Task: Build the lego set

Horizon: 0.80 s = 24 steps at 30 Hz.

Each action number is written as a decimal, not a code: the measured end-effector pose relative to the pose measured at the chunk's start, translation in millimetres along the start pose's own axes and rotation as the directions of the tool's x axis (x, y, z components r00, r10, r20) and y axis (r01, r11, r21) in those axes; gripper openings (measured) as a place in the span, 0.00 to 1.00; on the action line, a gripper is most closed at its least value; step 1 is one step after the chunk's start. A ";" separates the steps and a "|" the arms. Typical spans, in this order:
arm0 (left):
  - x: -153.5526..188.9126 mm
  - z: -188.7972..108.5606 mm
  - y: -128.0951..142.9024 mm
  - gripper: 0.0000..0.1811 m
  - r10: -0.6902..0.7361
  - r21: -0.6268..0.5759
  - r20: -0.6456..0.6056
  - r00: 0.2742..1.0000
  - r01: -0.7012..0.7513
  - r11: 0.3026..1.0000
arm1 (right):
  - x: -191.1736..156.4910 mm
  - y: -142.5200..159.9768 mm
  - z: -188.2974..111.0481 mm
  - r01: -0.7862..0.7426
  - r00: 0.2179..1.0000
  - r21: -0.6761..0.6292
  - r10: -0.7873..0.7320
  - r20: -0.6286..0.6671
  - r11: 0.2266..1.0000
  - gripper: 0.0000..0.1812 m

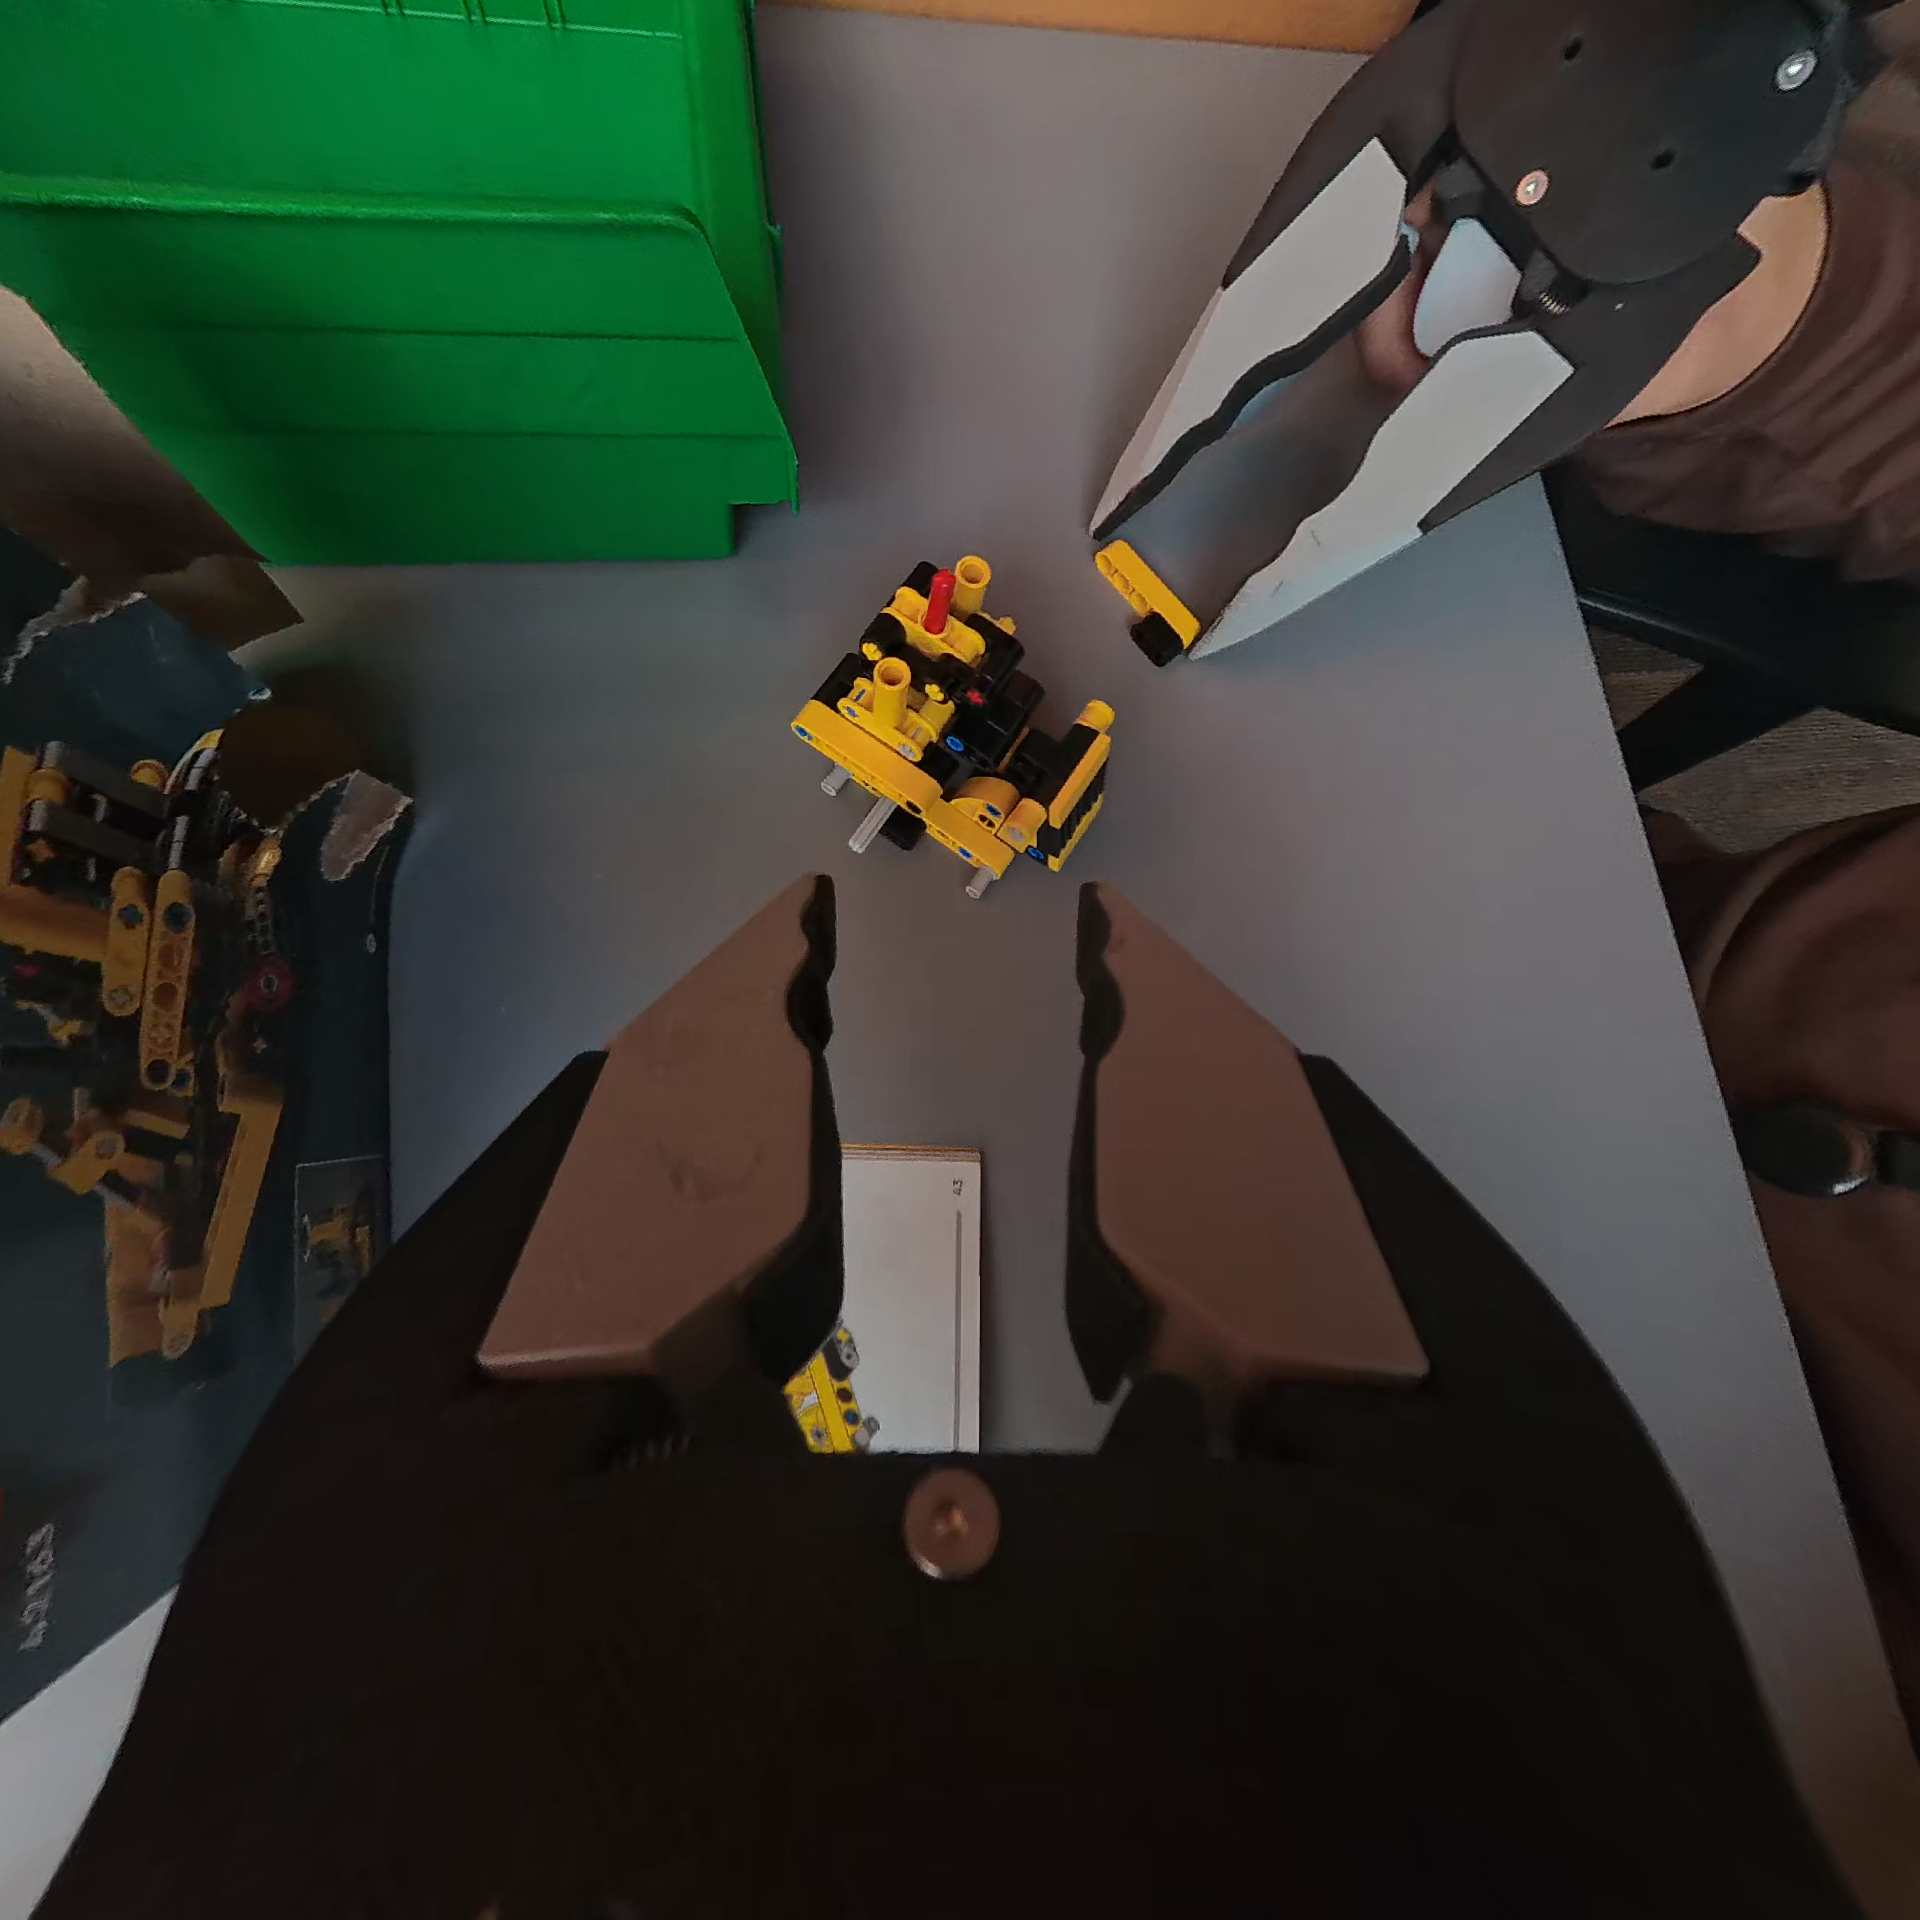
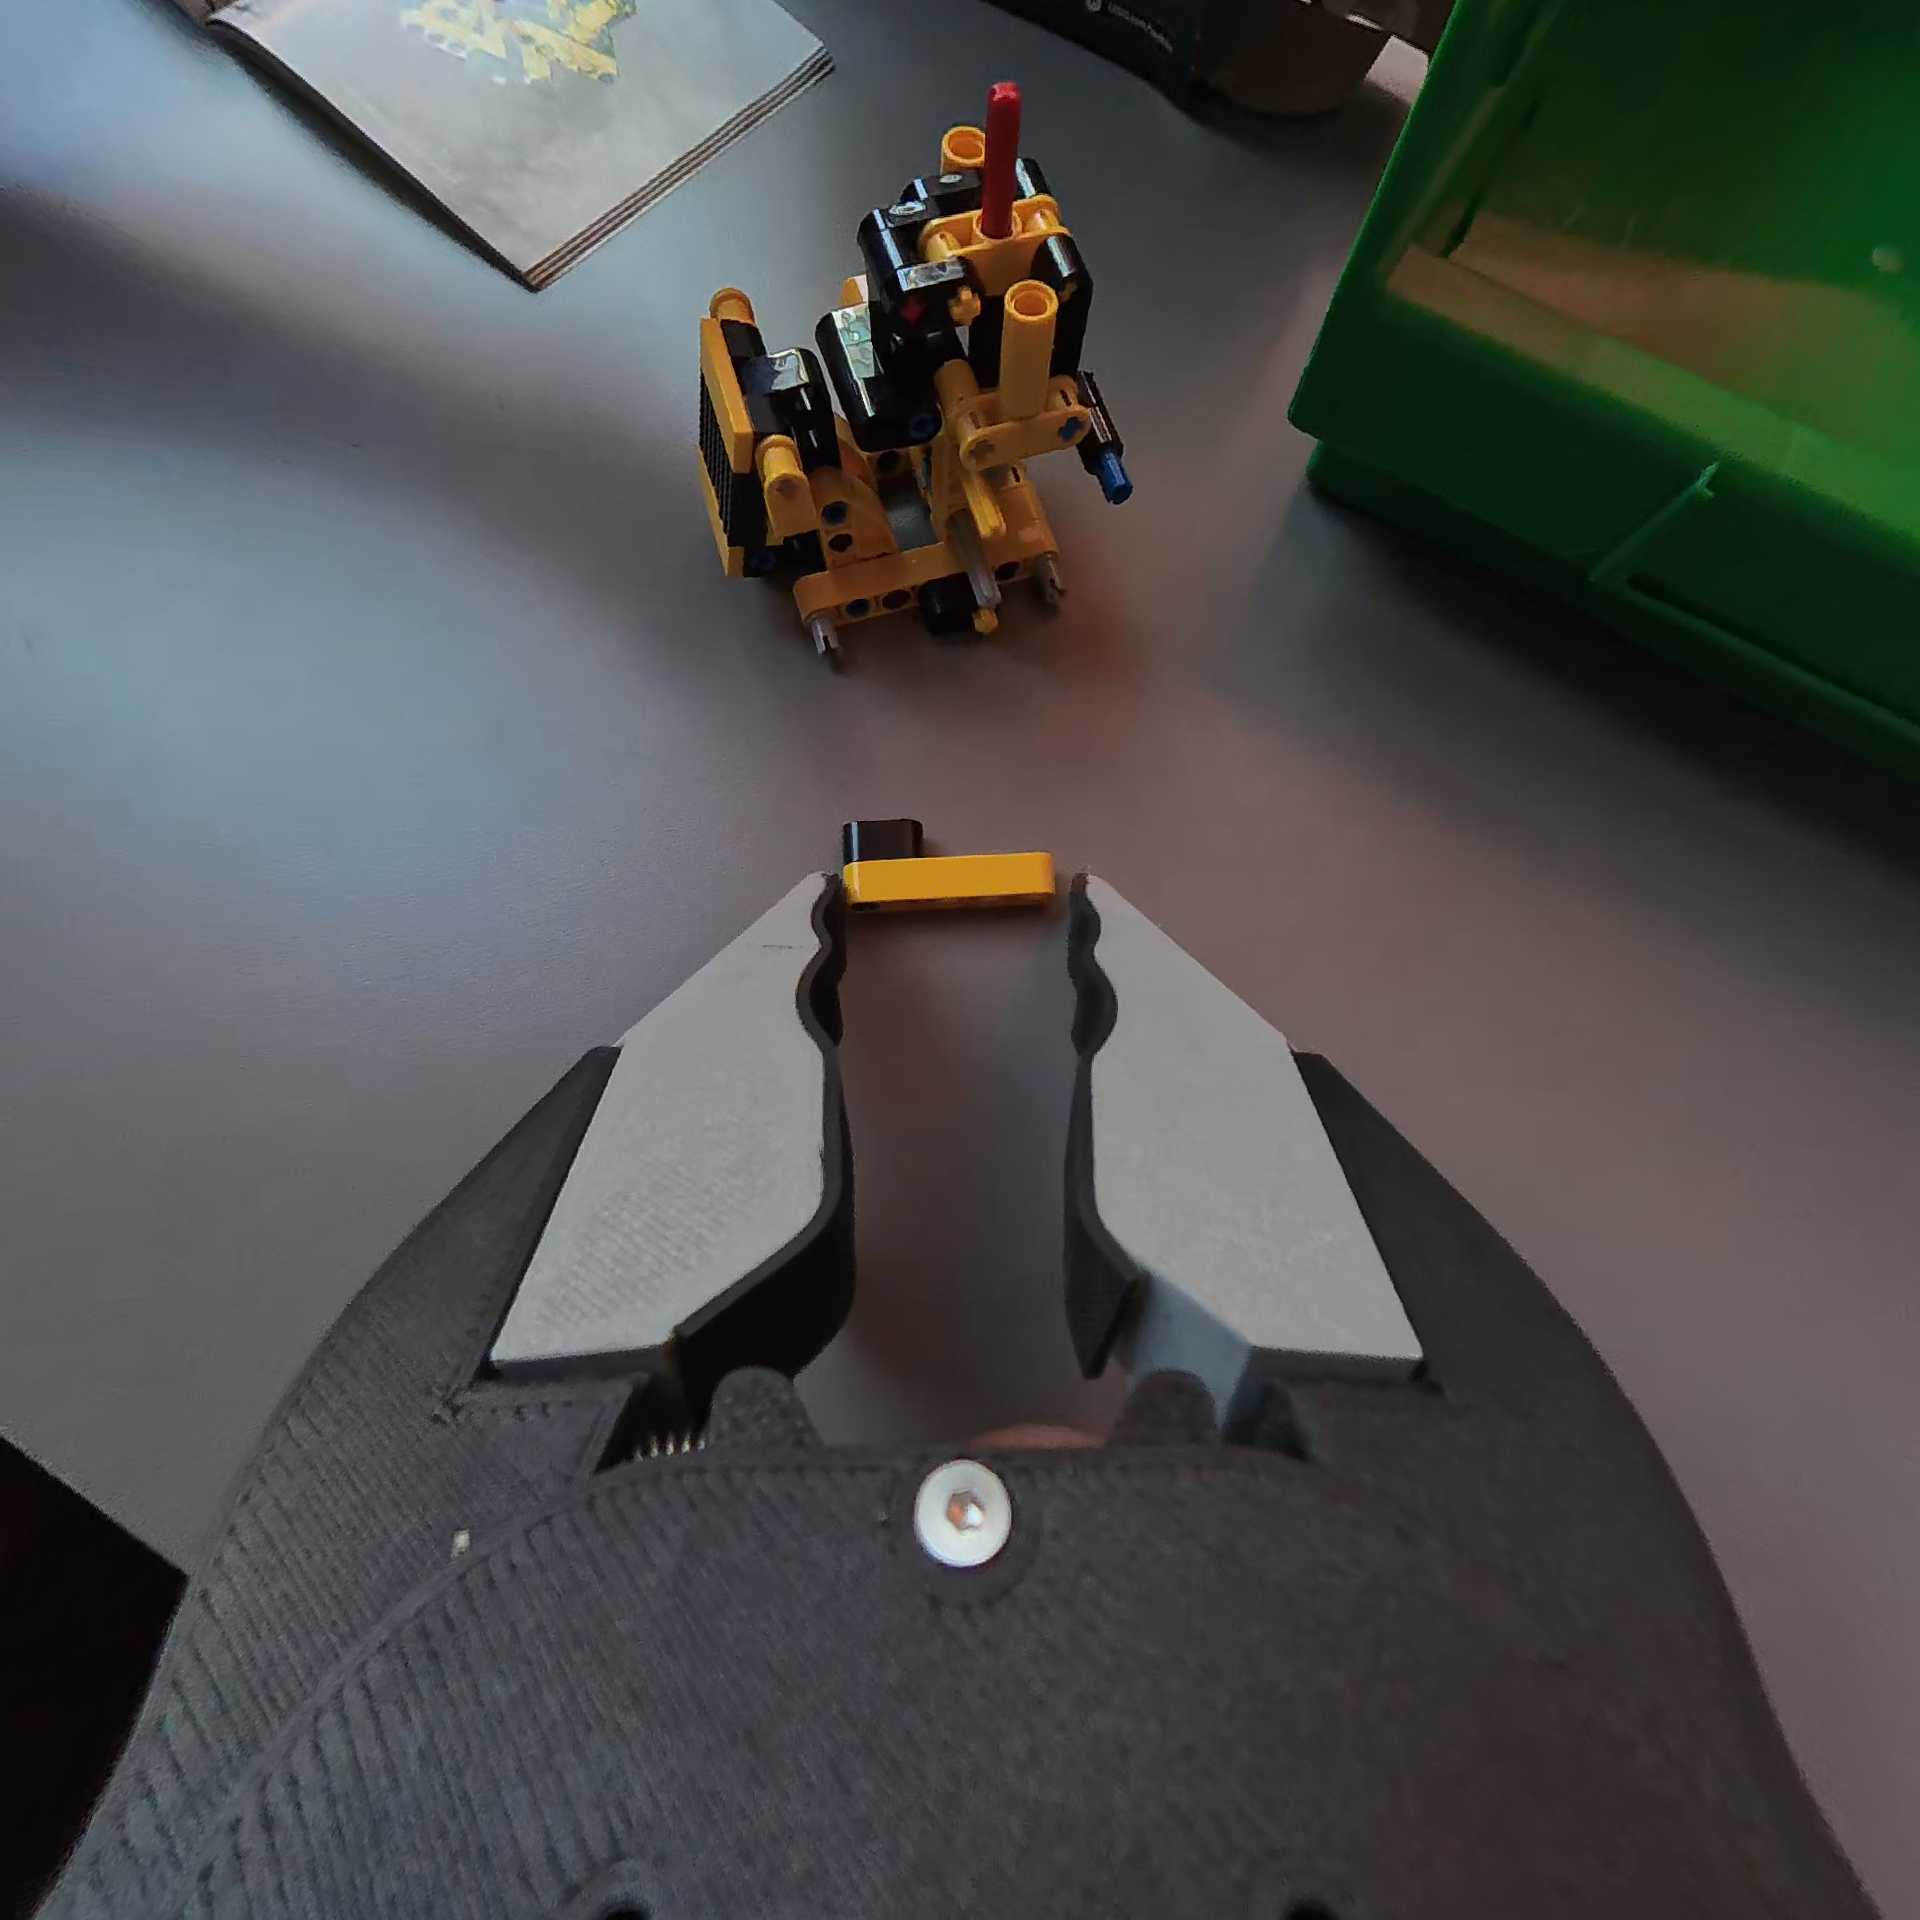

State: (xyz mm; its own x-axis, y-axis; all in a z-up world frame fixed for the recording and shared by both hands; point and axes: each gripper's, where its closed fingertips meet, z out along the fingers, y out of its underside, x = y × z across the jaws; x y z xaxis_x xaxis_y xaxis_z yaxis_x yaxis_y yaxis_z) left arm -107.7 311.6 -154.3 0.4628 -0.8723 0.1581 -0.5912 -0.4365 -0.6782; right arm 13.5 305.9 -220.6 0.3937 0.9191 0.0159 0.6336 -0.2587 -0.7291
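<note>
A yellow and black lego model (image 1: 951, 727) with a red axle on top stands on the grey table; it also shows in the right wrist view (image 2: 904, 405). My left gripper (image 1: 954, 914) is open and empty, hovering just short of the model. A loose yellow beam with a black connector (image 2: 943, 871) lies on the table right at the tips of my right gripper (image 2: 954, 896), which is open and empty. The beam (image 1: 1146, 597) and the right gripper (image 1: 1148, 597) also show in the left wrist view, to the right of the model.
A green plastic bin (image 1: 416, 291) stands behind the model, and also shows in the right wrist view (image 2: 1662, 364). The torn lego box (image 1: 156, 987) lies at the left. An instruction booklet (image 1: 914, 1299) lies under my left gripper. The table edge (image 1: 1621, 779) runs along the right, by a person's body.
</note>
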 end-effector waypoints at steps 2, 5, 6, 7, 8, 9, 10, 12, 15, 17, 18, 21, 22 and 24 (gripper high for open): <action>0.1 5.1 0.1 0.24 0.003 0.001 -0.001 1.000 -0.003 1.000 | -0.5 -0.5 0.4 0.016 1.000 0.002 -0.016 0.015 1.000 0.21; 0.3 11.1 2.0 0.25 0.004 -0.005 -0.004 1.000 -0.004 1.000 | -1.5 -0.7 0.2 0.058 0.996 0.008 -0.058 0.063 0.998 0.21; 0.2 12.4 3.0 0.25 0.003 -0.008 -0.006 1.000 -0.003 1.000 | -3.3 -2.0 -1.6 0.079 0.992 0.024 -0.081 0.099 0.997 0.21; -0.2 13.4 3.8 0.25 0.003 -0.010 -0.008 1.000 -0.003 1.000 | -6.2 -6.7 -5.9 0.099 0.985 0.068 -0.108 0.136 0.993 0.20; -0.9 14.1 4.4 0.25 0.000 -0.011 -0.008 1.000 0.000 1.000 | -10.5 -14.4 -13.3 0.115 0.975 0.140 -0.139 0.174 0.983 0.20; -1.4 14.5 5.1 0.25 -0.004 -0.013 -0.009 1.000 0.004 1.000 | -18.0 -23.9 -23.9 0.127 0.958 0.233 -0.180 0.221 0.964 0.20; -2.0 14.8 5.9 0.25 -0.007 -0.014 -0.011 1.000 0.007 1.000 | -26.5 -33.8 -37.0 0.130 0.938 0.337 -0.226 0.264 0.933 0.20; -3.7 14.8 6.7 0.25 -0.010 -0.014 -0.011 1.000 0.010 1.000 | -36.9 -49.3 -63.3 0.105 0.903 0.517 -0.299 0.307 0.849 0.20; -5.8 15.2 8.3 0.25 -0.018 -0.016 -0.014 1.000 0.018 1.000 | -44.4 -58.8 -88.8 0.034 0.863 0.646 -0.348 0.365 0.763 0.20; -7.0 15.8 10.1 0.25 -0.022 -0.022 -0.015 1.000 0.022 1.000 | -48.6 -60.3 -97.5 0.007 0.840 0.679 -0.372 0.394 0.735 0.20; -7.2 16.0 10.7 0.25 -0.022 -0.024 -0.016 1.000 0.022 0.999 | -49.8 -60.9 -100.1 0.004 0.834 0.688 -0.382 0.399 0.726 0.20; -7.0 15.5 11.1 0.25 -0.018 -0.025 -0.018 1.000 0.018 1.000 | -51.2 -64.1 -104.9 -0.005 0.826 0.703 -0.393 0.404 0.711 0.20; -6.9 15.5 11.1 0.25 -0.018 -0.024 -0.020 1.000 0.017 1.000 | -51.1 -65.5 -106.1 -0.010 0.825 0.707 -0.393 0.405 0.707 0.20; -6.0 16.0 10.5 0.25 -0.019 -0.020 -0.026 0.999 0.018 1.000 | -48.9 -66.9 -104.6 -0.016 0.831 0.702 -0.381 0.405 0.712 0.20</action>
State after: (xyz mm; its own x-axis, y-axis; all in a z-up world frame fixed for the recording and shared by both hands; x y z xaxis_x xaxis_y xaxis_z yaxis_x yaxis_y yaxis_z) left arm -106.1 315.8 -173.8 0.4563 -0.8695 0.1893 -0.5956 -0.4565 -0.6610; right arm 21.6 247.2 -101.1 -0.1835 0.9829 0.0139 -0.0223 0.0100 -0.9997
